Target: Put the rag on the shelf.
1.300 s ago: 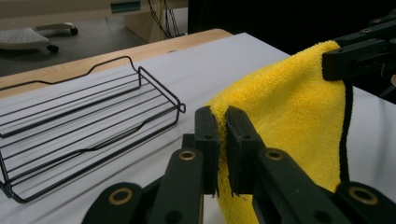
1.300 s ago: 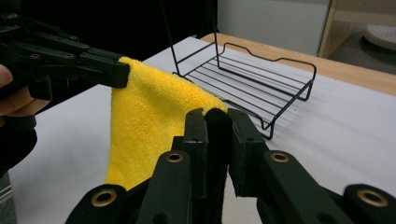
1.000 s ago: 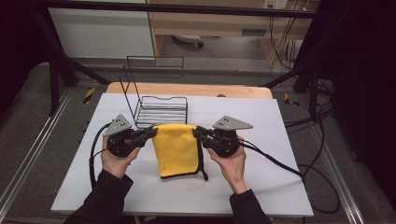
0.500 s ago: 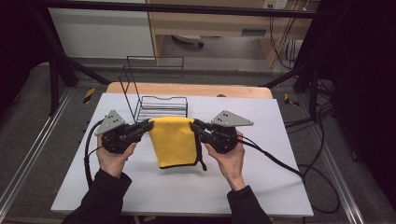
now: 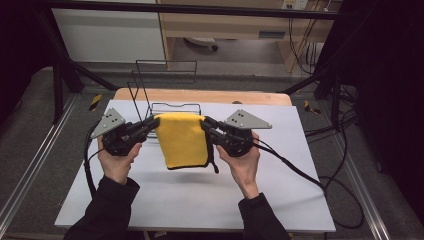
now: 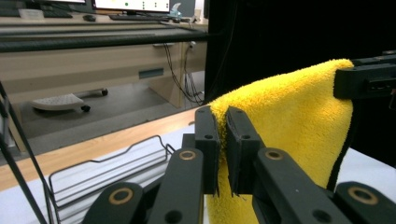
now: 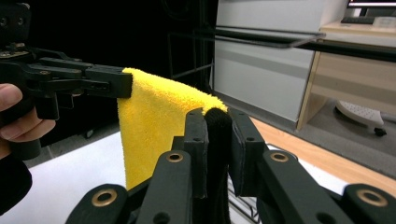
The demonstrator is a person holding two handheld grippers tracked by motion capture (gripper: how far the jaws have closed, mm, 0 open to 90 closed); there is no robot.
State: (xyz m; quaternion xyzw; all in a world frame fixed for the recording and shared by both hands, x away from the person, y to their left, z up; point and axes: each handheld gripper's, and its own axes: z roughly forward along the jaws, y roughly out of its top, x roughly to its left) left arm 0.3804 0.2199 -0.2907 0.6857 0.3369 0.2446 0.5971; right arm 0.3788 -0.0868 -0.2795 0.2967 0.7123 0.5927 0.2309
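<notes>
Left gripper (image 5: 148, 125), right gripper (image 5: 207, 125): each clenched on a top corner of yellow cloth (image 5: 182, 142); soft, light, limp; rack (image 5: 167, 107) at 12 o'clock.

You can't read any words, numbers or signs here; the far screens are too blurry.

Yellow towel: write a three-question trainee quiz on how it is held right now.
1. True or false: the yellow towel lies flat on the table.
2. The left tool grips the towel at: A) a top corner B) the bottom edge C) its middle.
3. What stands just behind the towel?

Key: 1. False, it hangs between both tools. 2. A; the right tool pinches the other top corner, with its black trim. 3. A black wire rack.
</notes>
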